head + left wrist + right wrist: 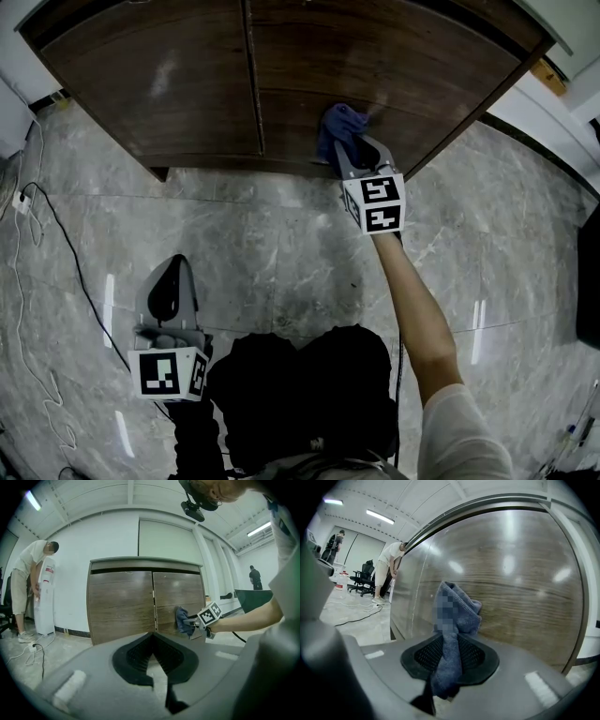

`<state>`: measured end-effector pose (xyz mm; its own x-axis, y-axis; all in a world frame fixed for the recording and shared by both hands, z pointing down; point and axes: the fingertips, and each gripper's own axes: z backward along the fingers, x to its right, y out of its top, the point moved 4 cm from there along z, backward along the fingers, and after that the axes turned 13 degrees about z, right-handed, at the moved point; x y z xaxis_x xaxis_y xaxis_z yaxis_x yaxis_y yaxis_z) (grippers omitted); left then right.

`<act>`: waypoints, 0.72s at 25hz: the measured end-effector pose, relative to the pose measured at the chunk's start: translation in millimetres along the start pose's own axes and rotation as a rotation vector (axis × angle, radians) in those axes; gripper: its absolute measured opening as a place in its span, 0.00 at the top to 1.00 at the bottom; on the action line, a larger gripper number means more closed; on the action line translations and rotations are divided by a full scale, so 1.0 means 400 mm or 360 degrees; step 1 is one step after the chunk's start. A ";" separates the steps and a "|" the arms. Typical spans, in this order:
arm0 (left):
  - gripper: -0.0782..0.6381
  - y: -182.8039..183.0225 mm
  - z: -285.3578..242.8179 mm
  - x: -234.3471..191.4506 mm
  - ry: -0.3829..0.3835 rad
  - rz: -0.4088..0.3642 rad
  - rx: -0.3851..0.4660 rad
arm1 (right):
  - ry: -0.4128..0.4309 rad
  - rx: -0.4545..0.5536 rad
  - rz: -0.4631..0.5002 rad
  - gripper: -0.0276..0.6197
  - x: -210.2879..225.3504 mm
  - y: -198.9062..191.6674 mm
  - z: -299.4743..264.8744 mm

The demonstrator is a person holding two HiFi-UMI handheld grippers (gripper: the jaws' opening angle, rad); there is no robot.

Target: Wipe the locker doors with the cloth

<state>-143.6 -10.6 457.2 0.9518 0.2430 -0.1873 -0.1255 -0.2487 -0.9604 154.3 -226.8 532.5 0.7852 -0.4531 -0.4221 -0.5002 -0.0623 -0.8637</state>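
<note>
Two locker doors (159,75), one cloth (339,122), two hand-held grippers (left hand-held gripper (169,283), right hand-held gripper (354,148)).

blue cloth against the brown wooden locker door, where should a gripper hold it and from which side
Grip the blue cloth by its bunched, narrow tail, coming straight at the brown wooden locker door from the room side. That leaves the loose wad ahead of the jaws against the wood, as the right gripper holds it.

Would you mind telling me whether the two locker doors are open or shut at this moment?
Shut: both locker doors sit flush in the cabinet front, with only a thin seam between them.
</note>
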 end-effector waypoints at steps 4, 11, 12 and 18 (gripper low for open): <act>0.89 -0.004 0.001 -0.008 0.0008 0.0003 -0.0005 | 0.0035 -0.0047 -0.0023 0.82 -0.031 -0.035 -0.020; 0.89 -0.006 -0.003 -0.014 0.0021 0.0000 -0.0013 | 0.0111 -0.0134 -0.0049 0.82 -0.081 -0.098 -0.052; 0.89 -0.006 -0.003 -0.015 0.0022 0.0000 -0.0013 | 0.0121 -0.0151 -0.0046 0.82 -0.089 -0.111 -0.057; 0.89 -0.009 -0.002 -0.023 0.0036 -0.0001 -0.0013 | 0.0186 -0.0259 -0.0035 0.82 -0.132 -0.179 -0.082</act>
<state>-151.5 -12.5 462.4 0.9580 0.2217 -0.1818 -0.1227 -0.2560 -0.9589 136.5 -227.8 625.7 0.7536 -0.5497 -0.3604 -0.5432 -0.2119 -0.8124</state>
